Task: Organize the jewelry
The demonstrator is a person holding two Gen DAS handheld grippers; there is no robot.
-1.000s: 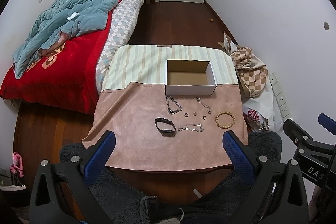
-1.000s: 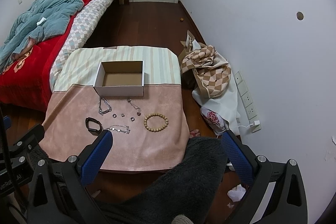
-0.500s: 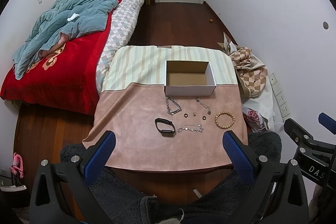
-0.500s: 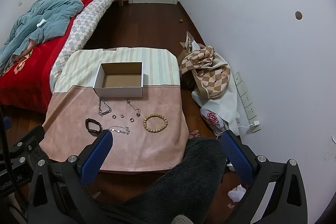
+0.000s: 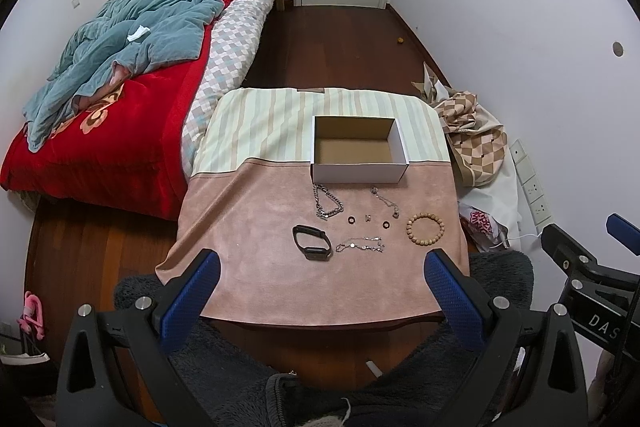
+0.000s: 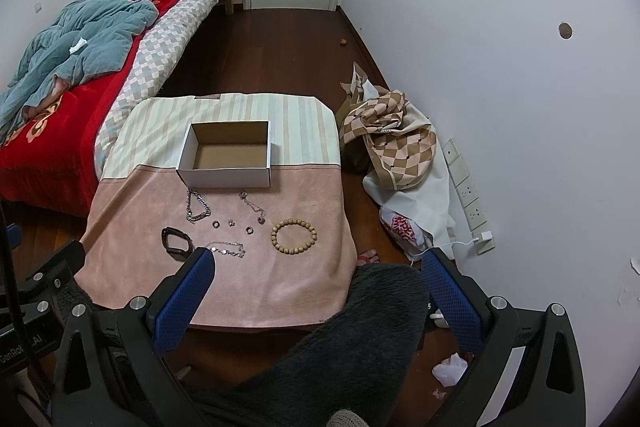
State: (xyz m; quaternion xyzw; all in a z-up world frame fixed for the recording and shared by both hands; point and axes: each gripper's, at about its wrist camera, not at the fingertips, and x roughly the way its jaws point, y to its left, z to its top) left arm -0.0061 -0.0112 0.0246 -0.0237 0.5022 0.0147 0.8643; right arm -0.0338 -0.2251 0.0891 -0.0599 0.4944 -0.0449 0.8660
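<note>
white-walled bedroom with dark wooden floor (image 5: 340, 47); bed with red blanket and crumpled teal quilt (image 5: 120, 67) along one side, heap of brown-and-cream checked fabric (image 6: 396, 135) against the opposite wall. low table draped in a cloth, pink suede-like near half and cream-striped far half (image 5: 248, 235), fills the centre. open white cardboard box with brown interior (image 5: 358, 153) stands across the line where the two halves of the cloth meet. left gripper (image 5: 320, 291) and right gripper (image 6: 316, 289), each with blue textured pads, hang above the near table edge, jaws spread wide, holding nothing. jewelry lies on the pink half, near side of the box: round bracelet of tan wooden beads (image 6: 294, 235) farthest toward the wall; black smart band (image 5: 312, 242) at the opposite end; heavy silver chain (image 5: 326, 203); thin silver chain with dark charm (image 5: 385, 202); fine silver bracelet with small discs (image 5: 360, 245) beside the band; three small rings (image 5: 368, 219) in a row between the chains and the fine bracelet.
</note>
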